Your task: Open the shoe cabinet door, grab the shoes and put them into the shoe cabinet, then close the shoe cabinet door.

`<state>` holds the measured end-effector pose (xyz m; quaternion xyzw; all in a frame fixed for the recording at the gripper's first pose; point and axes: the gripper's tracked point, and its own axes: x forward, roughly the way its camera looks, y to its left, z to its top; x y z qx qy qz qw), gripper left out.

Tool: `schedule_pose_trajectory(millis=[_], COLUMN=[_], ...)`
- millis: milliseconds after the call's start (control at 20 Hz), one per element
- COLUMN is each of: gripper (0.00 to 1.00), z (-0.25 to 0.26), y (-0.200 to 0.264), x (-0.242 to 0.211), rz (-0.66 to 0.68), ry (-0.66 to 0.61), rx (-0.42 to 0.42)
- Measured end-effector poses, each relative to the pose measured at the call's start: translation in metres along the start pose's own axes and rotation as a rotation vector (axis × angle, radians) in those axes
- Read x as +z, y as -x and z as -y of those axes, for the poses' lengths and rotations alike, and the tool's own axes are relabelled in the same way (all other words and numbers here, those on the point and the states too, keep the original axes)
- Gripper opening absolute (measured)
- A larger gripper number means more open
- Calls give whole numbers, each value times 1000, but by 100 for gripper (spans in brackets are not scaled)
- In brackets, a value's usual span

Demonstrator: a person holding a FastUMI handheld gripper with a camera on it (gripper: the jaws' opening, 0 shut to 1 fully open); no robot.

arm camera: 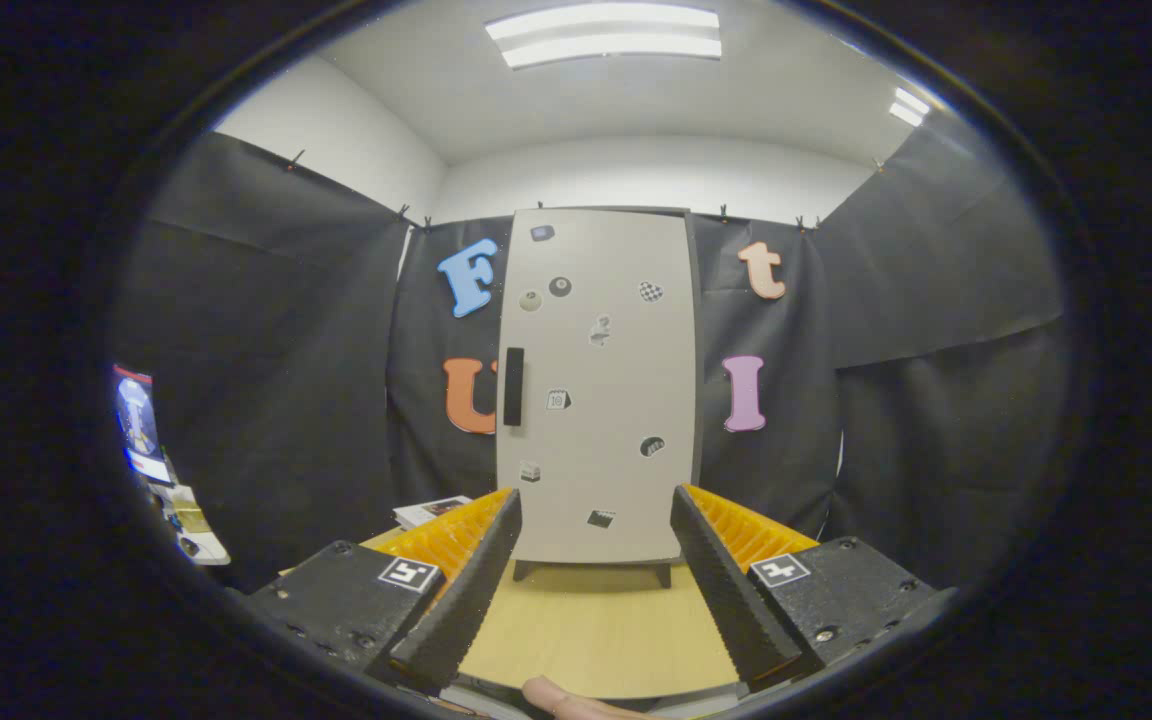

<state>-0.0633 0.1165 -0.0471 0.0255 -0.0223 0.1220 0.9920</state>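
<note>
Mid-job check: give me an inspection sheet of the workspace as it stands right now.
Surface: wooden table, bare between the fingers.
Job's things: shoe cabinet beyond the fingers, door shut, black handle on its left side, stickers on it.
Clutter: booklet left of the cabinet's foot.
Gripper: gripper open, holding nothing.
Cables: nothing seen.
Surroundings: black cloth wall, ceiling lights, a fingertip below the fingers.

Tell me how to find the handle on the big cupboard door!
Look beyond the open tongs to the tall pale shoe cabinet standing on the wooden table against the black cloth. Its closed door is dotted with small stickers. The handle is the black upright bar near the door's left edge, about halfway up, longer and darker than any sticker.
</note>
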Motion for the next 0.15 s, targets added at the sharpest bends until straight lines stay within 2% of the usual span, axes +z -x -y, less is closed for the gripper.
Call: schedule_pose_trajectory(millis=[150], gripper=[98], z=[-1], y=[-2], x=[-1], rz=[17], ry=[14], rx=[-10])
